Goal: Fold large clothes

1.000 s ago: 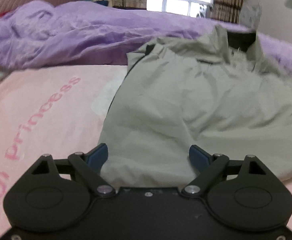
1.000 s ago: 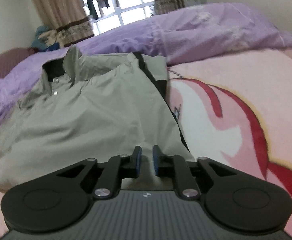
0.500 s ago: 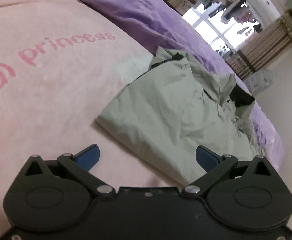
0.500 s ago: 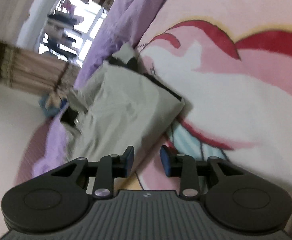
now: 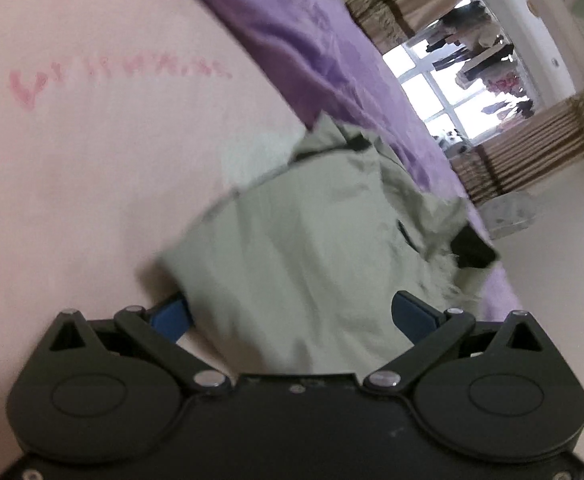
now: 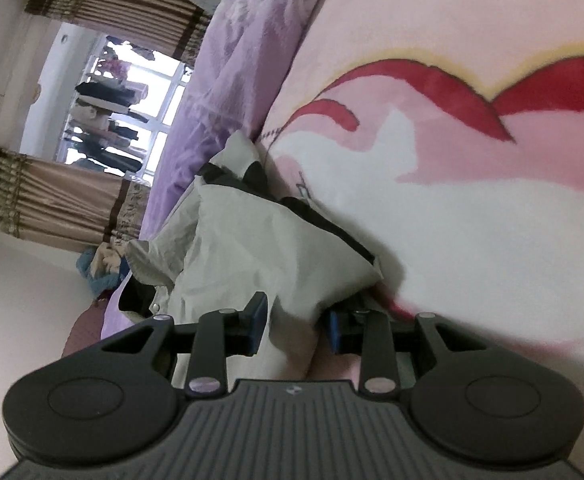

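The jacket (image 5: 304,264) lies partly folded on the pink blanket (image 5: 92,168) of the bed, its collar toward the purple quilt (image 5: 304,40) at 1 o'clock in the left wrist view.

Left gripper (image 5: 292,316): fingers wide apart, with the near hem of the jacket lying between them. The view is blurred, so contact with the cloth cannot be confirmed.

Right gripper (image 6: 294,328): fingers moderately apart, straddling the jacket's (image 6: 268,248) near corner at 12 o'clock; they do not appear to pinch it yet.

Handling judgement: the cloth looks thin, soft and light, with a smooth and probably slippery shell. It will sag and shed layers if gripped shallowly. Take hold at the two near hem corners, pinching all layers deep between the fingers, and lift both sides evenly.
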The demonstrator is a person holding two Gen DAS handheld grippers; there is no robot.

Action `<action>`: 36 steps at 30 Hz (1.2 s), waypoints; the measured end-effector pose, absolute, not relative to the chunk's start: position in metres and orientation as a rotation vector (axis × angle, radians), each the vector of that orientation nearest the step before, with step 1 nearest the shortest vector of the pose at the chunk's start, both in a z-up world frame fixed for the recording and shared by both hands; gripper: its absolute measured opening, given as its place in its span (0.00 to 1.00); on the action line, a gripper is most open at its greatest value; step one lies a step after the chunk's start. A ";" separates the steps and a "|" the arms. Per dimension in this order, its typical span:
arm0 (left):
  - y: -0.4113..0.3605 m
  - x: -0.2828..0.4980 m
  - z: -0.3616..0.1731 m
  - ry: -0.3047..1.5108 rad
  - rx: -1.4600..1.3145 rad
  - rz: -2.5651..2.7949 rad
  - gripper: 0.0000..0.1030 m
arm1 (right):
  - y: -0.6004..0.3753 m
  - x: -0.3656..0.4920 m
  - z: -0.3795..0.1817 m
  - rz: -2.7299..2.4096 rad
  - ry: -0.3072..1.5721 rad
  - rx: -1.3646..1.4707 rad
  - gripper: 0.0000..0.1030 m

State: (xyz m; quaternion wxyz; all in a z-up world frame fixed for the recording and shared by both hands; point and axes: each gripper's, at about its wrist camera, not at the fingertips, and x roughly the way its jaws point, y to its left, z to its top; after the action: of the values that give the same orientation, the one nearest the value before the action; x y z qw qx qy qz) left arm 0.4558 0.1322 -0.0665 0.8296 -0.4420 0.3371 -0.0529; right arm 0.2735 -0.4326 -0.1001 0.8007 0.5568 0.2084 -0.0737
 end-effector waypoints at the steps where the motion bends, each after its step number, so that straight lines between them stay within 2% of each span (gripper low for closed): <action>1: 0.134 0.450 -0.070 0.712 -0.975 -0.137 1.00 | -0.434 0.271 -0.101 -0.150 0.443 1.193 0.37; 4: 0.135 0.448 -0.073 0.685 -0.973 -0.156 1.00 | -0.440 0.269 -0.107 -0.129 0.422 1.221 0.32; 8: 0.133 0.463 -0.070 0.694 -0.973 -0.145 0.98 | -0.438 0.279 -0.102 -0.164 0.432 1.205 0.37; 10: 0.133 0.469 -0.068 0.709 -0.961 -0.129 0.87 | -0.435 0.283 -0.098 -0.173 0.432 1.191 0.40; 11: 0.134 0.472 -0.067 0.724 -0.956 -0.115 0.68 | -0.435 0.285 -0.098 -0.178 0.435 1.190 0.40; 12: 0.134 0.474 -0.068 0.742 -0.957 -0.108 0.37 | -0.435 0.286 -0.097 -0.179 0.440 1.188 0.39; 13: 0.136 0.476 -0.071 0.769 -0.966 -0.107 0.22 | -0.435 0.288 -0.096 -0.180 0.443 1.184 0.29; 14: 0.138 0.477 -0.074 0.792 -0.981 -0.111 0.15 | -0.435 0.288 -0.094 -0.176 0.443 1.176 0.20; 17: 0.144 0.476 -0.073 0.794 -0.995 -0.136 0.10 | -0.435 0.285 -0.086 -0.165 0.438 1.144 0.12; 20: 0.144 0.470 -0.054 0.754 -0.969 -0.170 0.05 | -0.433 0.281 -0.070 -0.140 0.414 1.107 0.08; 28: 0.145 0.415 0.015 0.614 -0.826 -0.303 0.04 | -0.427 0.233 -0.022 -0.032 0.312 1.029 0.07; 31: 0.151 0.382 0.004 0.628 -0.801 -0.319 0.04 | -0.430 0.203 -0.029 -0.020 0.325 1.021 0.07; 36: 0.156 0.360 -0.053 0.759 -0.784 -0.256 0.06 | -0.438 0.186 -0.075 -0.085 0.449 1.046 0.08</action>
State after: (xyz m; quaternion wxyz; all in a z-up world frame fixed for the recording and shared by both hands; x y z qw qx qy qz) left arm 0.3605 0.1558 -0.0525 0.8470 -0.3718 0.3600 -0.1212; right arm 0.1863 -0.4377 -0.0750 0.8415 0.4951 0.2125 -0.0404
